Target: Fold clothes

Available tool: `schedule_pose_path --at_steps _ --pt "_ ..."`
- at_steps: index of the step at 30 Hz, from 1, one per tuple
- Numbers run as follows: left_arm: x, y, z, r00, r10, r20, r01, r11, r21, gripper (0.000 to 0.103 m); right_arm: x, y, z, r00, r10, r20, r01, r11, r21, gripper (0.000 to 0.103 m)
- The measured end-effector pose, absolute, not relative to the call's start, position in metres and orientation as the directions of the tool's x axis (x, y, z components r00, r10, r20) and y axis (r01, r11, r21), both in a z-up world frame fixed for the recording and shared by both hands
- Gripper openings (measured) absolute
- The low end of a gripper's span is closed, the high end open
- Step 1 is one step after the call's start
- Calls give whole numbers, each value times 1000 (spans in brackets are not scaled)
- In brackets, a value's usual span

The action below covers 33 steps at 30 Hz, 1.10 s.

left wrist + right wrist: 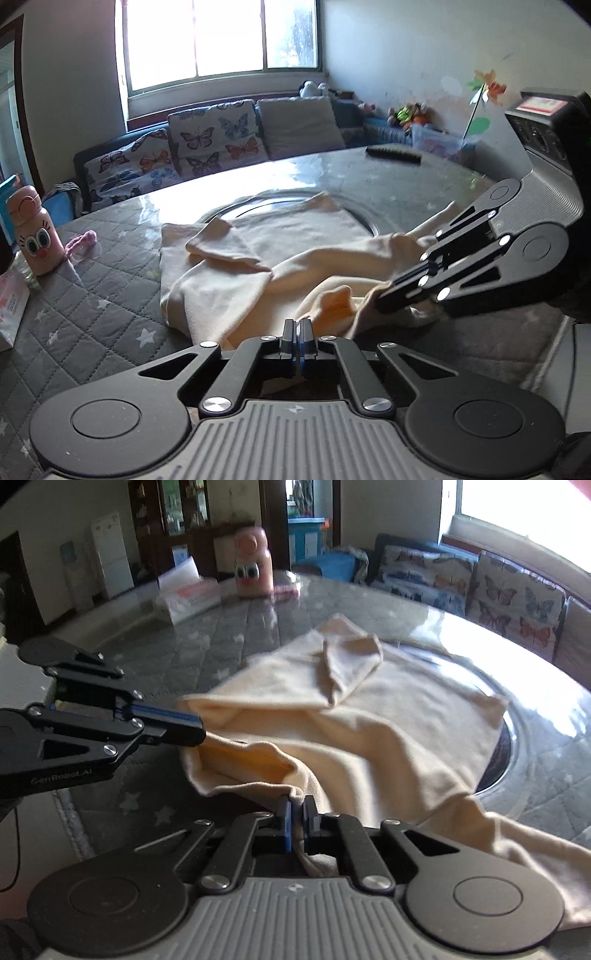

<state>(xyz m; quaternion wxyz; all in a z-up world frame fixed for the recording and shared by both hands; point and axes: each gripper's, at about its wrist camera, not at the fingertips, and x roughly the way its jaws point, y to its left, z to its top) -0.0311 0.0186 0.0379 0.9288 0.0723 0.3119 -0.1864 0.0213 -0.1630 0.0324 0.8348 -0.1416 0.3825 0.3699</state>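
A cream garment (266, 258) lies spread on the table (110, 295), one sleeve folded across its body; it also shows in the right wrist view (369, 716). My left gripper (298, 326) is shut on the garment's near hem; in the right wrist view it (199, 727) comes in from the left, pinching the cloth edge. My right gripper (298, 806) is shut on the hem a little further along, with cloth hanging between its fingers; in the left wrist view it (384, 299) reaches in from the right. The hem between the two grippers is lifted and bunched.
A pink cartoon-faced bottle (37, 236) and a white tissue pack (11, 306) stand at the table's left. A round glass turntable (354, 210) lies under the garment's far part. A dark remote (393, 154) lies at the far edge. A butterfly-print sofa (177, 151) stands behind the table.
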Motion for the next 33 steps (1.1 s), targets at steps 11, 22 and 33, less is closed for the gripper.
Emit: schedule_pose_path --at_steps 11,22,33 --pt "-57 16 14 595 -366 -716 526 851 2 2 -21 -184 22 247 522 -817 -831 548 98 7" --pt "-2 9 36 682 -339 -648 423 906 -28 5 17 -177 28 318 569 -759 -789 603 121 10" --pt "115 36 22 709 -143 -690 92 990 -110 21 21 -169 2 268 566 -780 -809 572 137 16"
